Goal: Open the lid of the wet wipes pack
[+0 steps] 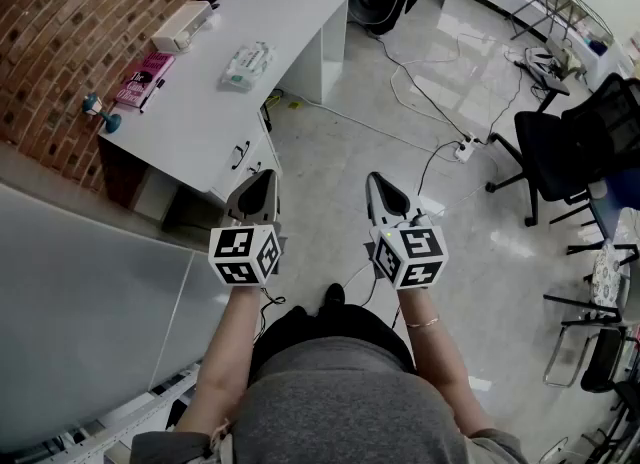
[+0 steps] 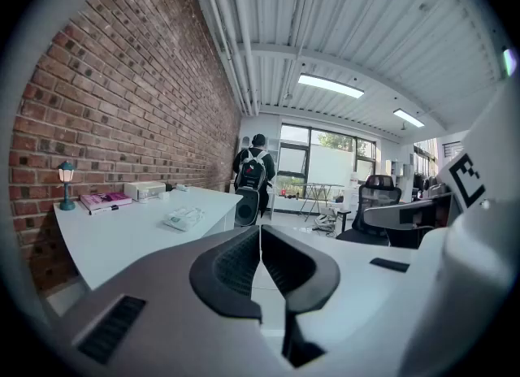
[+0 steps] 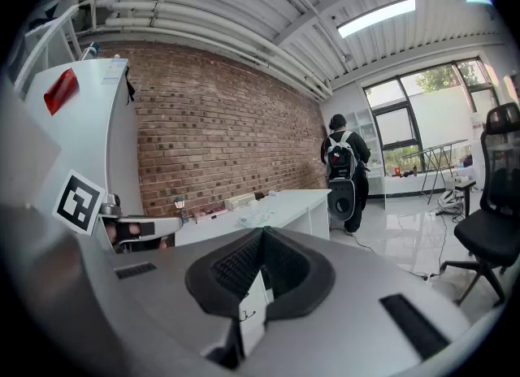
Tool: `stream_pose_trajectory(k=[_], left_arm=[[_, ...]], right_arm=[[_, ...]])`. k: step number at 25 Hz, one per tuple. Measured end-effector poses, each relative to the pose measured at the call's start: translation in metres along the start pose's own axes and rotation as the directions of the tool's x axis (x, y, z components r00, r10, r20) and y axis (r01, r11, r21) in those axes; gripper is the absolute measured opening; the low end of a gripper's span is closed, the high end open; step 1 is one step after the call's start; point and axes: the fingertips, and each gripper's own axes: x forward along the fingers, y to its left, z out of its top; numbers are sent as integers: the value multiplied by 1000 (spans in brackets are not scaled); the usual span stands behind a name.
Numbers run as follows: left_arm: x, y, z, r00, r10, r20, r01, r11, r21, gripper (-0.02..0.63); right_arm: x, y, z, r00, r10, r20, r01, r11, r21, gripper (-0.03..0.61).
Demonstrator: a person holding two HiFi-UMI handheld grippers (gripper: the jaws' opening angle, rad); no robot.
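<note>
– Brick wall [image 1: 60,42] runs beyond the left gripper [image 1: 268,176], with a white desk [image 1: 200,122] set against it. Where does the wet wipes pack [image 1: 247,64] lie?
– On that desk, well ahead of the left gripper. A pink book [image 1: 145,77], a small lamp [image 1: 100,112] and a white box [image 1: 182,25] sit nearer the wall.
– And the jaws?
– Both pairs are pressed together with nothing between them. The right gripper [image 1: 372,180] hangs beside the left over glossy grey floor [image 1: 330,162]. Cables [image 1: 420,92] and a black office chair [image 1: 580,147] lie off to its right.

Wipes pack [image 1: 247,64] on desk [image 1: 195,132]; book [image 1: 145,79] left of it; brick wall [image 1: 60,42] behind desk.
</note>
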Motion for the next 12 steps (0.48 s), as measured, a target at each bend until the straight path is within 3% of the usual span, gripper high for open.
stream_pose_trajectory(k=[12], left_arm=[[17,-11,-9,1000,2,-19,-2,1000,-23,26]], right_arm=[[3,-23,-6,1000,17,1,-17,997,70,5]])
